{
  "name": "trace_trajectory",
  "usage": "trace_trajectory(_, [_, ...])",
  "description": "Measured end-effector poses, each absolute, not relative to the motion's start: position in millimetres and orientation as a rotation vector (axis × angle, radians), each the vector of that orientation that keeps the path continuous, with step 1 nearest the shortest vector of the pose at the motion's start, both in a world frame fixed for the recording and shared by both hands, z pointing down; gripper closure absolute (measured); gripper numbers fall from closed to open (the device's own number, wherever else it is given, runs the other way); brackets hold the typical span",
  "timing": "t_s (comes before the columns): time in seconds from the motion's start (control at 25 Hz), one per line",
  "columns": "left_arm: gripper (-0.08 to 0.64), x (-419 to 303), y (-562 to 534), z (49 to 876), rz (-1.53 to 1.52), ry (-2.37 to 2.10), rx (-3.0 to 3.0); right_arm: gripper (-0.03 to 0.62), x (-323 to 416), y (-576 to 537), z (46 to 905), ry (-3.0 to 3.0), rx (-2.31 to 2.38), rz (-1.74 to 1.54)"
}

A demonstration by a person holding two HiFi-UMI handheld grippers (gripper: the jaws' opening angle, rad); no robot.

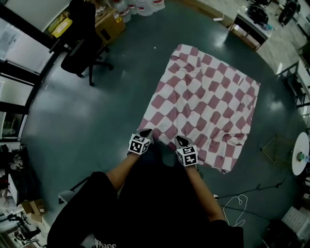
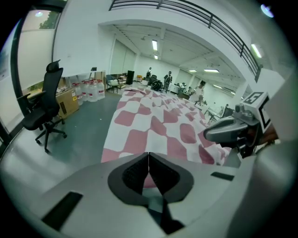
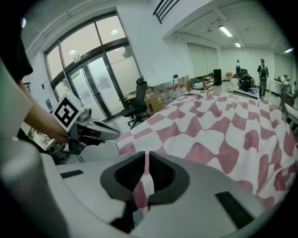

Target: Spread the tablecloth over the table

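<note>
The red-and-white checked tablecloth (image 1: 208,101) lies spread out and wrinkled, stretching away from me. Both grippers sit side by side at its near edge. My left gripper (image 1: 146,131) is at the near left corner, its jaws closed together in the left gripper view (image 2: 148,155) with a bit of pink cloth (image 2: 153,121) pinched behind the tips. My right gripper (image 1: 180,140) is a little to its right; in the right gripper view (image 3: 146,155) a strip of the cloth (image 3: 223,130) runs between its closed pads. Each gripper shows in the other's view: the right gripper (image 2: 219,132) and the left gripper (image 3: 109,133).
A black office chair (image 1: 80,41) stands at the far left, with cardboard boxes (image 1: 109,24) and water jugs (image 1: 140,6) behind it. A desk (image 1: 252,24) is at the far right, a round white table (image 1: 301,154) at the right edge, and cables (image 1: 237,201) lie on the floor.
</note>
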State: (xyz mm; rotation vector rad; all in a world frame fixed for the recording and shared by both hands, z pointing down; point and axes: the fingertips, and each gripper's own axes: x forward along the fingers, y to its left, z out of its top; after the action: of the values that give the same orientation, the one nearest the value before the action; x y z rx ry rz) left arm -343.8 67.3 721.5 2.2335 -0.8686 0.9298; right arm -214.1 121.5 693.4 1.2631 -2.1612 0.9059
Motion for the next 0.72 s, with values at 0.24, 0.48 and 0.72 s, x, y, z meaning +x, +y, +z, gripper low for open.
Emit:
trace_trajectory(0.24, [0.543,-358.3,24.8,743.1,0.979,-0.63,2.28,0.555,-246.3,92.7,724.9,-1.973,1.37,1.017])
trace_trajectory(0.48, [0.543,-340.4,16.7,766.7,1.115,-0.282,2.347,0.555,-263.2,82.0,760.1,-1.82,1.335,0.998])
trace_trajectory(0.72, [0.543,-348.2,24.1,774.8,1.162,-0.193,2.329,0.557,-262.8,89.4,778.2,-1.732,1.356,1.036])
